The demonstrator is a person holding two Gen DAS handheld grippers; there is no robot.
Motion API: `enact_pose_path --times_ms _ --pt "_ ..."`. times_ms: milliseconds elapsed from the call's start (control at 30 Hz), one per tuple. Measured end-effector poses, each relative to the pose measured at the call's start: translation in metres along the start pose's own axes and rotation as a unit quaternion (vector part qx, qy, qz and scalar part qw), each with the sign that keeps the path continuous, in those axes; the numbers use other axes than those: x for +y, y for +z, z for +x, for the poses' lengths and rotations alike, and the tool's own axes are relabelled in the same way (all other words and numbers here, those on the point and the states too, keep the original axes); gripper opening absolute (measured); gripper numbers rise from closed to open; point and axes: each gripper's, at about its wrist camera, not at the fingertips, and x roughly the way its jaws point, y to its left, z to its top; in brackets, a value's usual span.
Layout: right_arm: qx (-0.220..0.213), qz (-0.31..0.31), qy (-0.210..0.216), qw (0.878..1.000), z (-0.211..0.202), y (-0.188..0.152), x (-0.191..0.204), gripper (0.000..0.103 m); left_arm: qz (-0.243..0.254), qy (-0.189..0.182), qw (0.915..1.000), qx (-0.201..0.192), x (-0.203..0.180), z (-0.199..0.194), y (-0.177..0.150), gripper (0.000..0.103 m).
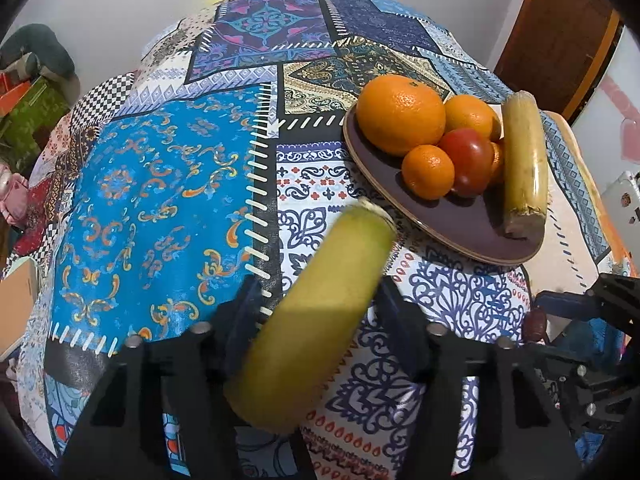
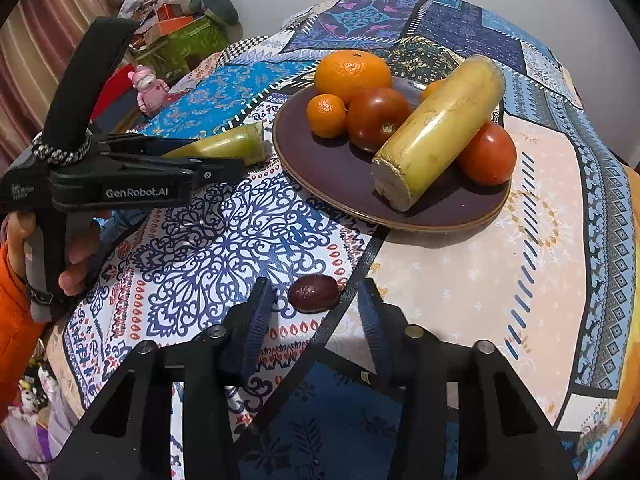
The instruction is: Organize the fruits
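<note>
A dark purple plate point(image 1: 476, 236) point(image 2: 320, 168) holds oranges point(image 1: 400, 114) point(image 2: 352, 70), tomatoes point(image 1: 468, 160) point(image 2: 376, 118) and a yellow cane piece point(image 1: 524, 160) point(image 2: 440, 128). My left gripper point(image 1: 316, 304) is shut on a greenish-yellow cane piece point(image 1: 316, 316) point(image 2: 224, 144), held above the table just left of the plate. My right gripper point(image 2: 312, 312) is open, low over the table, with a small dark brown fruit point(image 2: 314, 293) lying between its fingertips.
The table wears a patchwork cloth point(image 1: 160, 200) point(image 2: 224, 248). A pink toy point(image 2: 148, 88) and boxes point(image 2: 180, 40) sit beyond the table's far left. A wooden door point(image 1: 560, 28) stands at the far right.
</note>
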Motion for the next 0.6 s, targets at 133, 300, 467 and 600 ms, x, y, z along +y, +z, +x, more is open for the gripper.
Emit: enact_pose_path --times_ms 133,300,467,600 --pt "-0.004 -0.004 -0.001 1.000 0.000 0.000 0.001 0.025 -0.007 -0.016 0.9998 0.004 0.000 -0.004 -0.003 0.037" --pt "-0.010 -0.001 0.005 1.000 -0.004 -0.002 0.000 0.023 0.026 -0.009 0.9996 0.008 -0.020 -0.008 -0.008 0.037" --pt "-0.016 -0.001 0.009 1.000 -0.011 -0.002 -0.001 0.023 0.020 -0.006 0.9995 0.023 -0.023 0.001 0.000 0.037" --pt "-0.023 0.001 0.007 1.000 -0.018 -0.003 -0.004 0.023 0.019 0.004 0.9996 0.022 -0.026 0.005 0.005 0.037"
